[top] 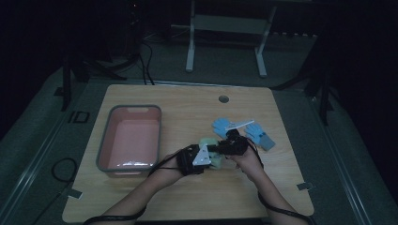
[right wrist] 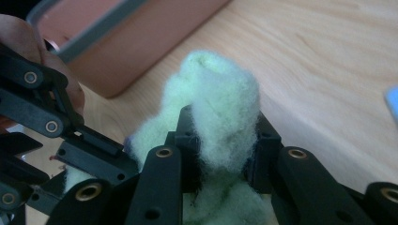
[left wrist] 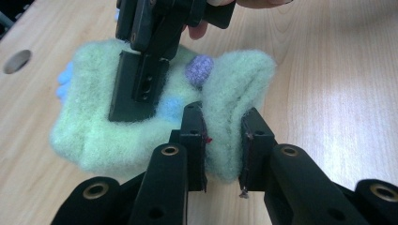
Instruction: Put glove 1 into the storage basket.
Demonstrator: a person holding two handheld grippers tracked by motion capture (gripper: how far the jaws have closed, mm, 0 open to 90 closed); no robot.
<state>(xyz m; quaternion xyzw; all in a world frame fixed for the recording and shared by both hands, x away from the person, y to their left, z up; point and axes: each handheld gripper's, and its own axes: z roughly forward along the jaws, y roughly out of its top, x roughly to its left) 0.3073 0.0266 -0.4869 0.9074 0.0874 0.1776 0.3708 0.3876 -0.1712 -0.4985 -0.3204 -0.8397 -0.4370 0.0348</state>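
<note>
Gripping the fuzzy pale-green sock (left wrist: 141, 126) from both ends, I have it lying on the tabletop (top: 187, 197) near the front edge, between my two hands and just right of the pink bin (top: 105, 150). In the left gripper view, my left gripper (left wrist: 223, 140) has its jaws closed on a bunched fold at one end of the sock, the fabric squeezed between them. The sock carries a purple dot (left wrist: 199, 69) and a blue dot (left wrist: 170, 107) on its fleece. My right gripper (right wrist: 219, 140) also has its jaws clamped on a thick wad of the same sock, which bulges up above them in the right gripper view; in the left gripper view it presses down onto the sock's flat part. Beyond my hands, a pair of blue gloves (top: 220, 125) lies farther back on the tabletop, well apart from the bin.
</note>
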